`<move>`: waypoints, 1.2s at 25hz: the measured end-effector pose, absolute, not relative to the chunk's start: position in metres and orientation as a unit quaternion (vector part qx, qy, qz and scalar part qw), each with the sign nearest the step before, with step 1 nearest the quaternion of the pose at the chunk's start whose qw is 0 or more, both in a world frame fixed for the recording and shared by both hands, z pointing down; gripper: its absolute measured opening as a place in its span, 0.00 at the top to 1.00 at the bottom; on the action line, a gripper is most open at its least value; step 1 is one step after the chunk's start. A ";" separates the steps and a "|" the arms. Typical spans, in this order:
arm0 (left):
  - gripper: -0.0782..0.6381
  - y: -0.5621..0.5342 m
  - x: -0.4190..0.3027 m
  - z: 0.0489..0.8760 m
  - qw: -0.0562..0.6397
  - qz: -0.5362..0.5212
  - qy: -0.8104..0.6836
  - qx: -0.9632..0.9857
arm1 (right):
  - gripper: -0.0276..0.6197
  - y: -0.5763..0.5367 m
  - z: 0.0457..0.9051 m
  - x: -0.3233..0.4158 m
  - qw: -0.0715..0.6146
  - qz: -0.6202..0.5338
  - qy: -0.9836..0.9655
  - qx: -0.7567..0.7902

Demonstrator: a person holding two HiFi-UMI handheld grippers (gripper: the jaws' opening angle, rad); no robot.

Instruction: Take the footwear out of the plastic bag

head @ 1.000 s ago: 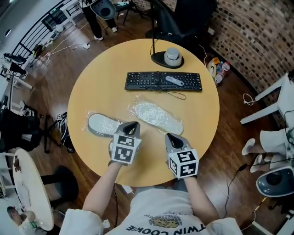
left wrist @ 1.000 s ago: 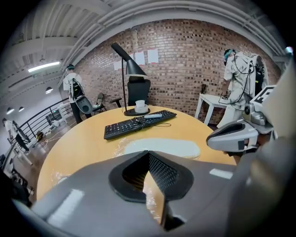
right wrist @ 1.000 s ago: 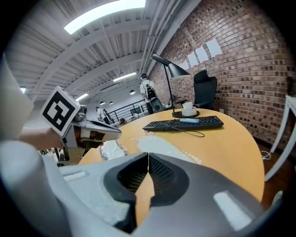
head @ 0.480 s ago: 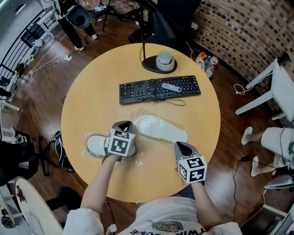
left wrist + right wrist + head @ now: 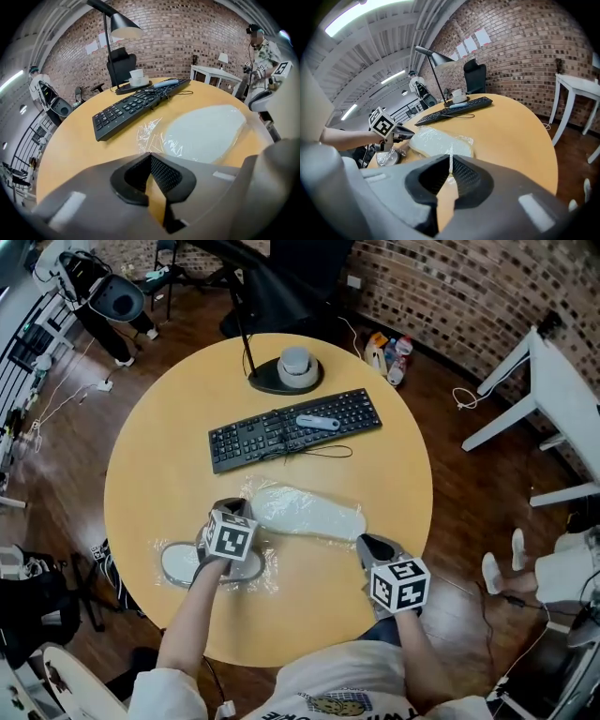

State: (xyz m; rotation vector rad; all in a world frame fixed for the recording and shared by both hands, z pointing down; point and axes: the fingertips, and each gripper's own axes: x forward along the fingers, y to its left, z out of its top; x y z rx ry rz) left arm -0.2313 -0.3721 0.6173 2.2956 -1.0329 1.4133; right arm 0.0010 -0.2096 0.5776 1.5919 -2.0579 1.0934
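Note:
Two white slippers lie in clear plastic bags on the round yellow table. One bagged slipper is near the middle. The other bagged slipper lies at the front left, partly hidden under my left gripper. That gripper is shut and empty, with its tip just short of the crinkled edge of the middle bag. My right gripper is shut with nothing in it, at the front right and pointing at the toe end of the middle slipper.
A black keyboard with a small white object on it lies behind the slippers. A lamp base with a white cup stands at the far edge. A white side table is off to the right.
My left gripper has moved forward from the table's front edge over the left bagged slipper. The right gripper has stayed near the front right. The head view has shifted.

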 end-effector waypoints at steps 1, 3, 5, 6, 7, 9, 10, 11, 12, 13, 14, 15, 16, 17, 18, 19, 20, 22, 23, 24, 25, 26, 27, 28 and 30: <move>0.88 -0.373 -0.232 0.620 0.128 0.488 -0.355 0.787 | 0.93 -0.209 0.580 0.004 0.153 0.391 -0.717 0.557; 0.88 -0.374 -0.234 0.622 0.125 0.491 -0.356 0.785 | 0.92 -0.209 0.585 0.008 0.140 0.411 -0.710 0.554; 0.88 -0.377 -0.233 0.622 0.119 0.493 -0.357 0.785 | 0.90 -0.209 0.589 0.012 0.128 0.431 -0.704 0.550; 0.88 -0.378 -0.231 0.622 0.117 0.492 -0.356 0.786 | 0.88 -0.209 0.590 0.013 0.121 0.444 -0.700 0.547; 0.88 -0.379 -0.230 0.622 0.117 0.491 -0.354 0.787 | 0.87 -0.208 0.591 0.014 0.112 0.458 -0.695 0.542; 0.88 -0.378 -0.231 0.622 0.118 0.492 -0.353 0.787 | 0.81 -0.208 0.596 0.014 0.095 0.487 -0.688 0.529; 0.88 -0.378 -0.231 0.622 0.116 0.493 -0.353 0.787 | 0.78 -0.209 0.598 0.015 0.088 0.498 -0.686 0.523; 0.88 -0.378 -0.231 0.622 0.114 0.493 -0.354 0.786 | 0.77 -0.210 0.600 0.016 0.084 0.506 -0.685 0.518; 0.88 -0.379 -0.231 0.622 0.111 0.493 -0.354 0.787 | 0.75 -0.211 0.602 0.016 0.082 0.513 -0.684 0.512; 0.88 -0.379 -0.231 0.622 0.108 0.492 -0.354 0.788 | 0.74 -0.212 0.604 0.016 0.082 0.521 -0.682 0.506; 0.88 -0.379 -0.230 0.621 0.108 0.492 -0.352 0.789 | 0.73 -0.212 0.606 0.016 0.085 0.529 -0.680 0.500; 0.88 -0.378 -0.229 0.621 0.108 0.492 -0.349 0.790 | 0.72 -0.211 0.608 0.016 0.089 0.537 -0.677 0.495; 0.88 -0.378 -0.227 0.621 0.109 0.492 -0.346 0.791 | 0.72 -0.211 0.610 0.017 0.093 0.544 -0.674 0.491; 0.88 -0.377 -0.226 0.621 0.109 0.494 -0.343 0.792 | 0.72 -0.210 0.611 0.017 0.094 0.550 -0.671 0.488; 0.88 -0.377 -0.226 0.621 0.108 0.496 -0.340 0.791 | 0.72 -0.211 0.612 0.016 0.091 0.556 -0.669 0.484; 0.88 -0.377 -0.226 0.621 0.107 0.498 -0.339 0.791 | 0.72 -0.212 0.613 0.015 0.085 0.563 -0.668 0.480; 0.88 -0.378 -0.226 0.621 0.104 0.499 -0.339 0.791 | 0.72 -0.214 0.614 0.014 0.077 0.570 -0.667 0.474; 0.88 -0.379 -0.226 0.622 0.097 0.499 -0.340 0.791 | 0.72 -0.218 0.614 0.011 0.054 0.586 -0.666 0.459; 0.88 -0.379 -0.227 0.623 0.094 0.500 -0.341 0.791 | 0.72 -0.219 0.614 0.010 0.038 0.597 -0.665 0.448; 0.88 -0.378 -0.227 0.623 0.090 0.501 -0.342 0.790 | 0.72 -0.219 0.614 0.008 0.018 0.609 -0.662 0.436; 0.88 -0.378 -0.227 0.623 0.087 0.502 -0.342 0.789 | 0.72 -0.220 0.613 0.008 -0.003 0.621 -0.658 0.426; 0.88 -0.378 -0.226 0.623 0.085 0.503 -0.343 0.789 | 0.72 -0.221 0.612 0.009 -0.022 0.628 -0.654 0.421; 0.88 -0.378 -0.226 0.623 0.084 0.505 -0.343 0.788 | 0.73 -0.221 0.611 0.011 -0.034 0.630 -0.652 0.421; 0.89 -0.378 -0.225 0.624 0.084 0.506 -0.344 0.786 | 0.76 -0.221 0.610 0.013 -0.039 0.627 -0.652 0.423; 0.89 -0.378 -0.225 0.623 0.082 0.507 -0.349 0.784 | 0.80 -0.220 0.610 0.014 -0.037 0.618 -0.655 0.433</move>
